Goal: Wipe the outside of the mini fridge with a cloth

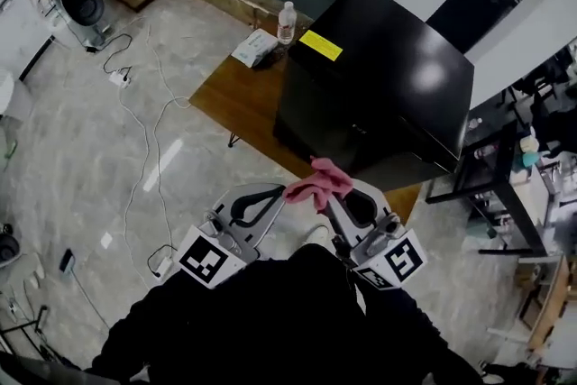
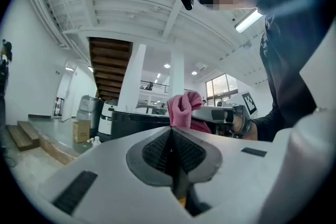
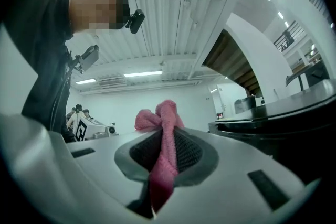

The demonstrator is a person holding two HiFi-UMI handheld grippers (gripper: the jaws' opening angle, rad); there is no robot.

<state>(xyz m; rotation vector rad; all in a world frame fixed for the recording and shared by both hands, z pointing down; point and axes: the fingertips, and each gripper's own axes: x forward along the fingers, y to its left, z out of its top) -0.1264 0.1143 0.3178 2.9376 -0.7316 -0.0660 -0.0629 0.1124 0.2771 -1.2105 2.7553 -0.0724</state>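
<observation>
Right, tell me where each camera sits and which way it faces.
Head view: on the person's head, steeply down at the black boxy mini fridge; left hand-held gripper, right hand-held gripper, torso show.
Left gripper view: on the left one, tilted up along shut jaws; torso shows.
Right gripper view: on the right one, tilted up past clamped pink cloth; torso shows.
Shared: cloth and fridge in all.

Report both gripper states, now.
Left gripper: shut, empty.
Right gripper: shut on cloth.
</observation>
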